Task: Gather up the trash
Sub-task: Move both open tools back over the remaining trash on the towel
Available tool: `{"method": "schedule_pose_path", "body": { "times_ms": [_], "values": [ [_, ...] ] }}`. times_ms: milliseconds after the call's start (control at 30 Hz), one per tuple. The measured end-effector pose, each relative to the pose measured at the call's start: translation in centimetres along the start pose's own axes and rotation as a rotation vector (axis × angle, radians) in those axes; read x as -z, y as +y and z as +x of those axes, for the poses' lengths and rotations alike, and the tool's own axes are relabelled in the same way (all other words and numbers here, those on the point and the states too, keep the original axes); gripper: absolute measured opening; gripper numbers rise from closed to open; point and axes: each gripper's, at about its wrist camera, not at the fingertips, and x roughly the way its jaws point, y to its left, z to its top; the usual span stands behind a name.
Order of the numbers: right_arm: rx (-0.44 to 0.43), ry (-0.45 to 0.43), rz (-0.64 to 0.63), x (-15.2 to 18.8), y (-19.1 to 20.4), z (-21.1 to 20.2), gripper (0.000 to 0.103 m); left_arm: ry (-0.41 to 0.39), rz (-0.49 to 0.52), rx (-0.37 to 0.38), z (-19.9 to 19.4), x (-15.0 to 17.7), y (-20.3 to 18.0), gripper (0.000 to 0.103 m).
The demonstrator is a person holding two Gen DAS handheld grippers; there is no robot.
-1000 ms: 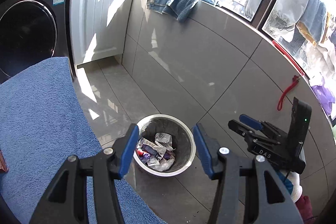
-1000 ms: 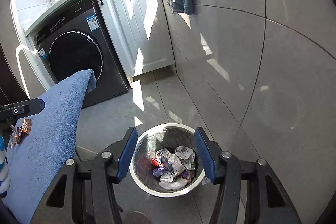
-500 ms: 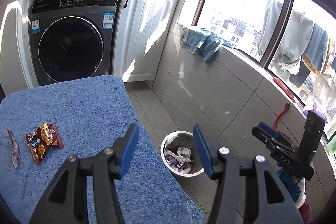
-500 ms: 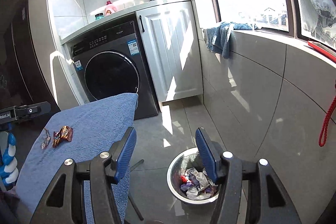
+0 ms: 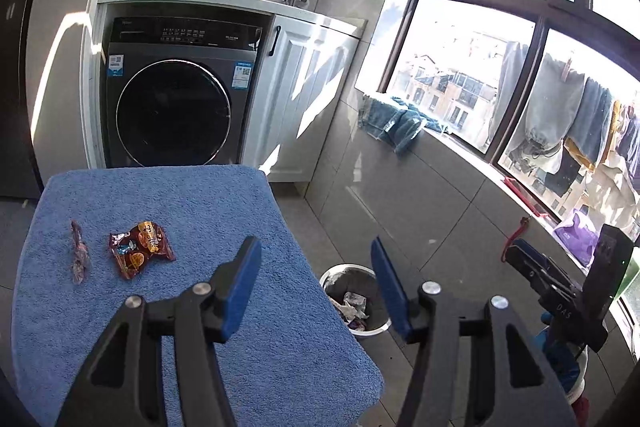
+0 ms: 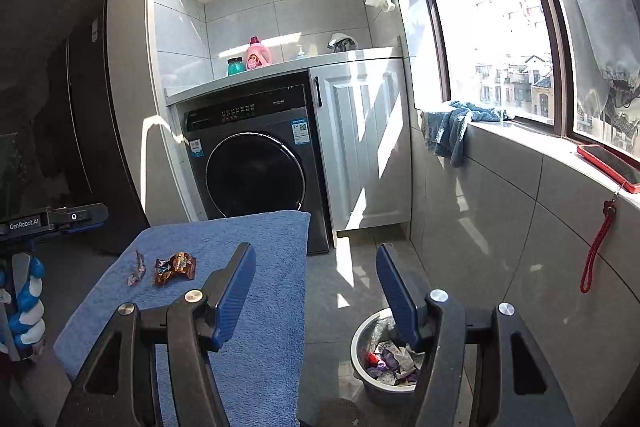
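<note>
My left gripper (image 5: 316,287) hangs over the right-hand edge of the table (image 5: 280,367), which is draped in a nubby blue towel; its jaws are opening with nothing between them. My right gripper (image 6: 316,291) is also opening and empty, out past that edge over bare grey floor tile (image 6: 344,279). Two pieces of trash lie well inside the towel: a crinkled reddish-brown wrapper (image 5: 141,250) and, just beside it, a thin twisted wrapper (image 5: 79,255). The round metal bin (image 6: 362,351), shiny-walled and part full of crumpled scraps, stands on the floor near the tiled wall, clear of the table.
</note>
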Motion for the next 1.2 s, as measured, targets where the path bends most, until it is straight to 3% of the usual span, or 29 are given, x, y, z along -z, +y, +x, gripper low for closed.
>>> {"method": "schedule_pose_path", "body": {
  "times_ms": [233,467,900,1200],
  "values": [
    [0.008,-0.021,-0.021,-0.6,1.4,-1.4,0.062,-0.019,-0.01,-0.013,-1.8,0.7,1.0,0.056],
    [-0.027,-0.005,-0.066,-1.1,3.4,0.0,0.062,-0.049,-0.044,-0.065,-3.5,1.0,3.6,0.056],
    [-0.195,0.055,-0.109,-0.2,7.4,5.2,0.062,-0.068,-0.215,-0.257,-7.1,2.9,11.5,0.057],
    [-0.259,0.072,-0.138,0.1,9.1,6.0,0.062,-0.084,-0.256,-0.301,-8.4,3.9,12.7,0.057]
  ]
}}
